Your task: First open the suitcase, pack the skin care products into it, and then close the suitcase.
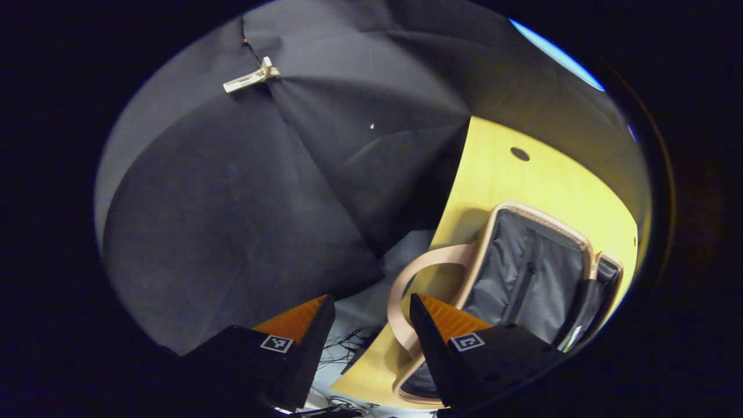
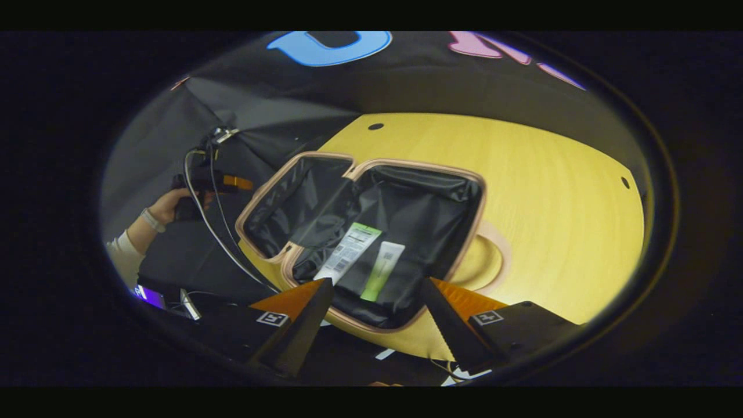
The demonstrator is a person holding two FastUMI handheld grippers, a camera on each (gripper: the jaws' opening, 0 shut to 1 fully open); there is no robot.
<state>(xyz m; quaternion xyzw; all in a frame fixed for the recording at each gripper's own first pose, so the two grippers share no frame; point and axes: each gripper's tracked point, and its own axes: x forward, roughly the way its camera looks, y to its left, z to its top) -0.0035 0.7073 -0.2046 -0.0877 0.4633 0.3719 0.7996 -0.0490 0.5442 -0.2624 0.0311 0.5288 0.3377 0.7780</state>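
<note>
Suitcase point(image 2: 371, 232), pink-rimmed with dark fabric lining, lying wide open on the yellow wooden table point(image 2: 551, 203), lid half point(image 2: 290, 203) resting flat beside the base; holding two skin care products in the base: a white tube with a green top label point(image 2: 347, 253) and a white-and-green tube point(image 2: 380, 270) just beside it; right gripper point(image 2: 376, 299) hovering near the case's front rim with fingers spread apart, gripping nothing; left gripper point(image 1: 371, 316) hanging off the table's edge beside the suitcase's looped pink handle point(image 1: 406, 278), fingers likewise parted and empty; a hand point(image 2: 168, 206) with white sleeve point(image 2: 125, 249) holding it out over the black cloth.
</note>
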